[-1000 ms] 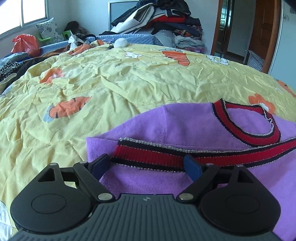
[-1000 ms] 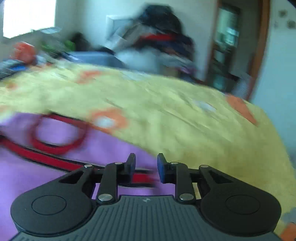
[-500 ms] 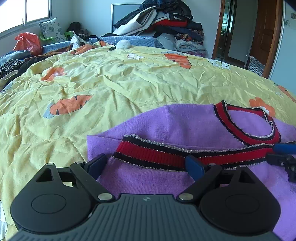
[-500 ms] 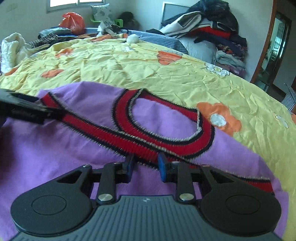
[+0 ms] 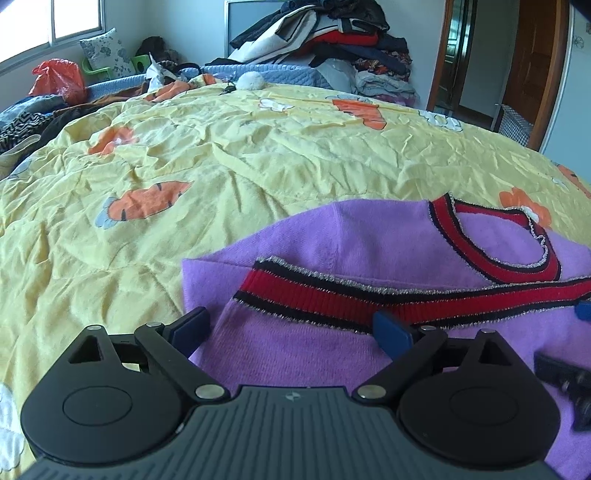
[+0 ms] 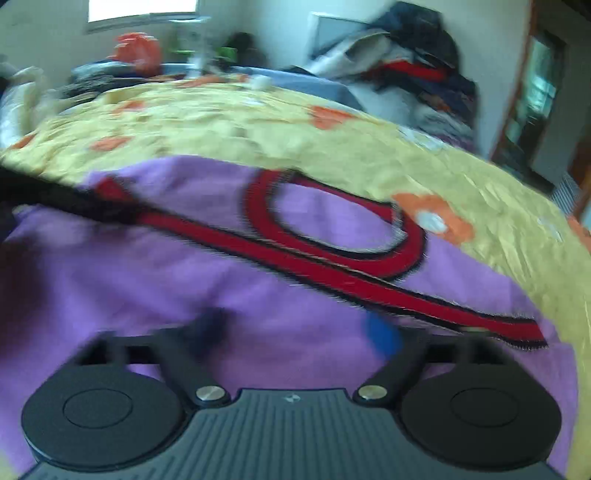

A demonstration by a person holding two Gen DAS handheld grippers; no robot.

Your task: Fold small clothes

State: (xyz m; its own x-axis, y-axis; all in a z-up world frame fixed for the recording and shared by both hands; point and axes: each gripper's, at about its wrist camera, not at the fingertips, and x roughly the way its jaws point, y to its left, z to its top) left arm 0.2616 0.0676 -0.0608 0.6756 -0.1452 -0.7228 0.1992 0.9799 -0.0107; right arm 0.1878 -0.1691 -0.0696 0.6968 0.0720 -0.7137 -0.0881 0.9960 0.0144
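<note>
We see the purple sweater (image 5: 424, 240) flat on the yellow quilt (image 5: 221, 166), toward its near right edge, red-striped hem folded up across the body. Our left gripper (image 5: 291, 326) and right gripper (image 6: 301, 330) are both spread wide over the sweater, holding nothing. Right view blurred.

Lighting: bright daylight from window (image 5: 55, 22) at upper left, soft shadows. Left wrist view: sharp, fisheye bending at edges. Right wrist view: motion blur throughout; window (image 6: 142, 9) overexposed.
</note>
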